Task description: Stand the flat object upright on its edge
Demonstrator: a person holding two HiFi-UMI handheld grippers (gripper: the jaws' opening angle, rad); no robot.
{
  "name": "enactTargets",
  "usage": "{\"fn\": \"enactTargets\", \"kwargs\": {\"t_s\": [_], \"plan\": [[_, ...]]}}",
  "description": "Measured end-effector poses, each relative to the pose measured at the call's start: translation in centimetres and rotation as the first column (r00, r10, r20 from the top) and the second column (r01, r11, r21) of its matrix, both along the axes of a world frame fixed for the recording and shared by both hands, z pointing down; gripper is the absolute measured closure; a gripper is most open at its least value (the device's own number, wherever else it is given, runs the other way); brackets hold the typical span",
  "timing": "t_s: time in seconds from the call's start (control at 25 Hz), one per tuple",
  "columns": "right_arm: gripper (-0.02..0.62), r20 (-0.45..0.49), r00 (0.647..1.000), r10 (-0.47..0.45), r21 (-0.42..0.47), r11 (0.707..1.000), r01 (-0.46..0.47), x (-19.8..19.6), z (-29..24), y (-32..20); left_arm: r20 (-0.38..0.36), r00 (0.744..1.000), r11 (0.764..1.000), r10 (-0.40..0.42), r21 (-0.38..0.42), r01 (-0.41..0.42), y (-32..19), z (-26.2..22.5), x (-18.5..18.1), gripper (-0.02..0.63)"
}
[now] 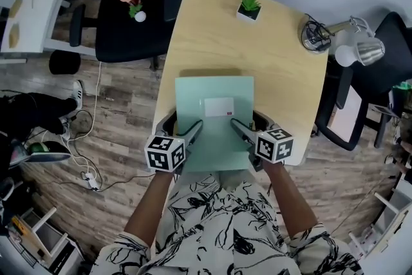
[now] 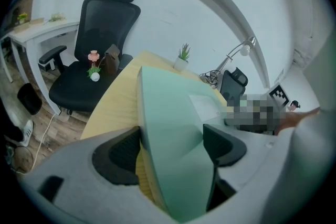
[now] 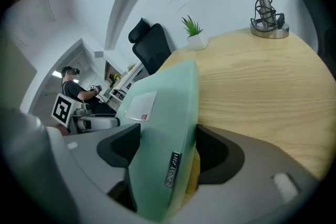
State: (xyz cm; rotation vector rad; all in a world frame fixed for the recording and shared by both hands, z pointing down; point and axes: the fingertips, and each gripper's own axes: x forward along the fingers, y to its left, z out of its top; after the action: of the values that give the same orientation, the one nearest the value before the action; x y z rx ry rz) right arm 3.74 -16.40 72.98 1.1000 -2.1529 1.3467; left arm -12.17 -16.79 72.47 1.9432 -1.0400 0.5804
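A pale green flat pad (image 1: 215,132) with a white label (image 1: 219,106) lies near the front edge of the light wooden table (image 1: 212,35). My left gripper (image 1: 196,130) is shut on its near left edge. My right gripper (image 1: 237,127) is shut on its near right edge. In the left gripper view the pad (image 2: 173,107) fills the gap of the left gripper (image 2: 170,147), with the dark pads against both faces. In the right gripper view the pad's thick edge (image 3: 165,113), bearing a small metal tag, sits clamped in the right gripper (image 3: 168,147).
A small potted plant (image 1: 249,4) stands at the table's far edge and a desk lamp (image 1: 351,42) at its right corner. A black office chair (image 1: 129,16) holding small items stands to the left and another chair (image 1: 360,93) to the right. Cables lie on the floor.
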Motion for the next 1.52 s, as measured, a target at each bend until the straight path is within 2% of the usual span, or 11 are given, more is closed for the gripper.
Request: {"fn": "enactTargets", "kwargs": {"t_s": [0.32, 0.72, 1.12, 1.52], "plan": [[0.267, -0.017, 1.0, 0.025, 0.114, 0.993, -0.023, 0.6, -4.3, -1.7, 0.018, 1.0, 0.995, 0.016, 0.101, -0.018, -1.9, -4.2, 0.6, 0.235], [0.279, -0.048, 0.997, 0.06, 0.262, 0.964, -0.046, 2.2, -10.4, -3.4, 0.007, 1.0, 0.974, 0.024, 0.224, -0.025, -3.8, -10.0, 2.0, 0.256], [0.284, -0.121, 0.989, 0.081, 0.424, 0.905, -0.022, 3.9, -16.7, -5.1, 0.005, 0.999, 0.936, 0.047, 0.35, -0.046, -6.1, -15.4, 3.7, 0.265], [0.284, -0.15, 0.983, 0.103, 0.554, 0.832, -0.002, 5.5, -21.4, -6.8, -0.001, 0.997, 0.883, 0.079, 0.463, -0.07, -8.3, -19.9, 5.4, 0.264]]}}
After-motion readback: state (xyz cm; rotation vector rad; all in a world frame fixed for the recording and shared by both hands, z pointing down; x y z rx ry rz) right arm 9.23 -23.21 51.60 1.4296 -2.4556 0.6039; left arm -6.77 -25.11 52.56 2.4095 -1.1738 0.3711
